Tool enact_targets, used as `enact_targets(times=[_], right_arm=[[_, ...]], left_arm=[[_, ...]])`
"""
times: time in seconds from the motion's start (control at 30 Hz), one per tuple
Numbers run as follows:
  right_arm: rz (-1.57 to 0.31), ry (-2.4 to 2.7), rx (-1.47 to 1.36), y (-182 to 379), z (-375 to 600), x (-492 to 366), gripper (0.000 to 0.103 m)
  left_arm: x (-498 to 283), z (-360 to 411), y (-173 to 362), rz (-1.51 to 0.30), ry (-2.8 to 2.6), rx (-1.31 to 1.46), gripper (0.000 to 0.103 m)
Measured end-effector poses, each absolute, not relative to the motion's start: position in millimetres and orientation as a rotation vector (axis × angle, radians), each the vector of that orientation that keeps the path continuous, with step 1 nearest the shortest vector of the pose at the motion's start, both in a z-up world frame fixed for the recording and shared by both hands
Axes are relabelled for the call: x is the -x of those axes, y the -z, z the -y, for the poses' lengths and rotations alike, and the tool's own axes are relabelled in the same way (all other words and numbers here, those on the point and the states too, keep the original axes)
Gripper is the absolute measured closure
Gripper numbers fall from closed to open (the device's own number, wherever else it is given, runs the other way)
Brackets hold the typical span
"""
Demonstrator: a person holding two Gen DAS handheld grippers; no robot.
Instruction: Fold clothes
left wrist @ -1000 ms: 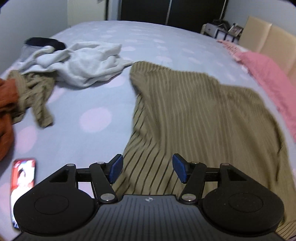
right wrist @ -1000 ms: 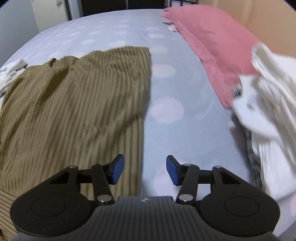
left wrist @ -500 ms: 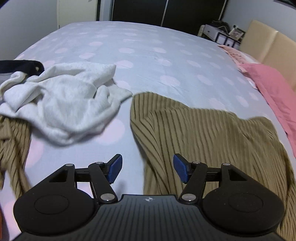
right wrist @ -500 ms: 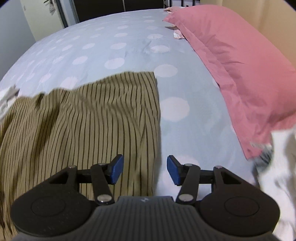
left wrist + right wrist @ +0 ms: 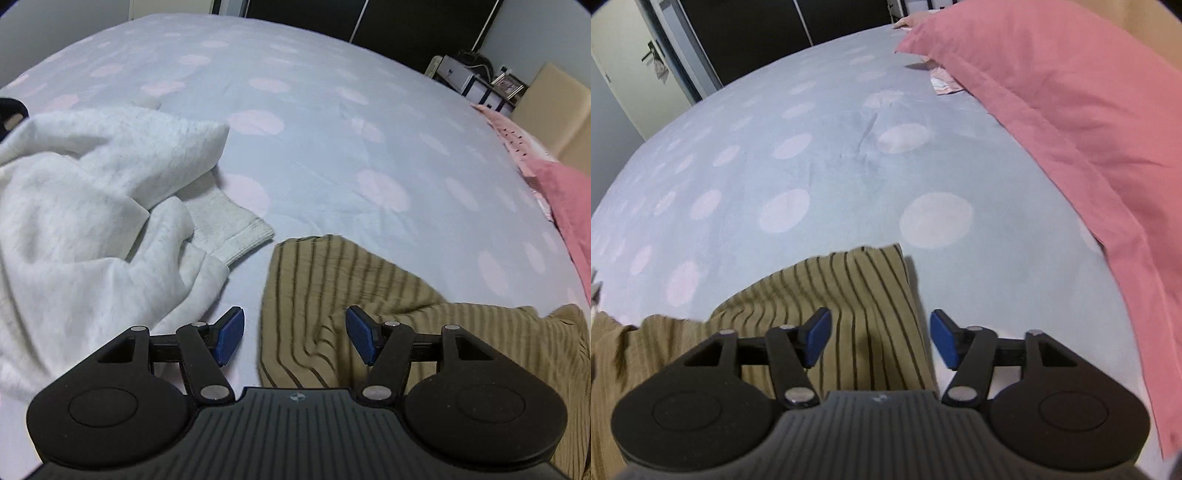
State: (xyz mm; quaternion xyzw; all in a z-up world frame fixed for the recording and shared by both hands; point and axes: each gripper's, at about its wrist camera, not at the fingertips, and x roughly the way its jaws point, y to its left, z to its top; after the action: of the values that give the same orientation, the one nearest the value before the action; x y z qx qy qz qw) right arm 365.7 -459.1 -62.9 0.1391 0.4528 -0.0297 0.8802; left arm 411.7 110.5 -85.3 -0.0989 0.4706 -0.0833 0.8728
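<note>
A polka-dot bedsheet lies bare ahead, pink pillow along its right edge; both left gripper and right gripper gape, empty, over the striped olive garment beside a white sweatshirt.

Striped garment: olive woven cloth, thin dark stripes, soft, matt, rumpled.
Sweatshirt: pale grey fleecy knit, ribbed cuff, matt.
Bed sheet: smooth matt cloth, pale blue, pink dots.
Pillow: pink cloth, smooth, faint creases.
Left tongs, right tongs: matt black plastic, ribbed body, shiny metal pivot pins, blue textured pads.
</note>
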Motion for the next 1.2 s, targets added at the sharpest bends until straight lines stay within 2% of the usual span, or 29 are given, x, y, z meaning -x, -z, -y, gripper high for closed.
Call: enact_targets(times=[0.3, 0.37, 0.4, 0.43, 0.47, 0.5, 0.77, 1.0, 1.07, 1.1, 1.13, 1.17, 1.2], right_arm=[[-0.944, 0.02, -0.346, 90.5, 457.9, -406.6, 0.034], [-0.967, -0.022, -0.326, 94.1, 449.3, -410.9, 0.034], [-0.979, -0.045, -0.314, 95.9, 444.7, -413.0, 0.039], [-0.98, -0.05, -0.278, 95.9, 439.3, -413.8, 0.058], [-0.975, -0.046, -0.234, 94.6, 434.4, -413.4, 0.072], [-0.968, -0.045, -0.206, 92.6, 432.1, -412.7, 0.094], [-0.784, 0.012, -0.174, 51.3, 450.6, -394.2, 0.099], [-0.733, 0.101, -0.195, 49.6, 464.4, -379.7, 0.099], [-0.748, 0.115, -0.196, 54.7, 461.2, -382.3, 0.095], [-0.76, 0.123, -0.206, 57.0, 461.7, -384.2, 0.092], [-0.772, 0.133, -0.209, 58.3, 461.6, -385.3, 0.071], [-0.77, 0.144, -0.202, 57.4, 461.3, -384.2, 0.056], [-0.765, 0.156, -0.193, 56.1, 461.1, -382.7, 0.045]], left_arm=[[-424.1, -87.9, 93.8, -0.944, 0.223, 0.144, 0.046], [-426.7, -81.7, 95.1, -0.934, 0.235, 0.127, 0.056], [-428.0, -78.6, 95.7, -0.93, 0.241, 0.118, 0.074], [-427.8, -75.1, 95.3, -0.924, 0.239, 0.103, 0.091], [-426.8, -74.3, 93.2, -0.914, 0.234, 0.108, 0.097], [-425.8, -74.6, 90.8, -0.903, 0.23, 0.121, 0.101], [-412.7, -112.0, 42.0, -0.702, 0.111, 0.154, 0.103], [-409.0, -115.4, 41.4, -0.691, 0.105, 0.108, 0.103], [-413.0, -110.5, 44.9, -0.722, 0.094, 0.104, 0.096], [-413.2, -108.5, 45.1, -0.731, 0.088, 0.091, 0.078], [-412.6, -106.8, 44.8, -0.737, 0.085, 0.076, 0.051], [-410.3, -104.3, 43.6, -0.724, 0.085, 0.061, 0.042], [-407.3, -101.4, 42.0, -0.703, 0.086, 0.045, 0.041]])
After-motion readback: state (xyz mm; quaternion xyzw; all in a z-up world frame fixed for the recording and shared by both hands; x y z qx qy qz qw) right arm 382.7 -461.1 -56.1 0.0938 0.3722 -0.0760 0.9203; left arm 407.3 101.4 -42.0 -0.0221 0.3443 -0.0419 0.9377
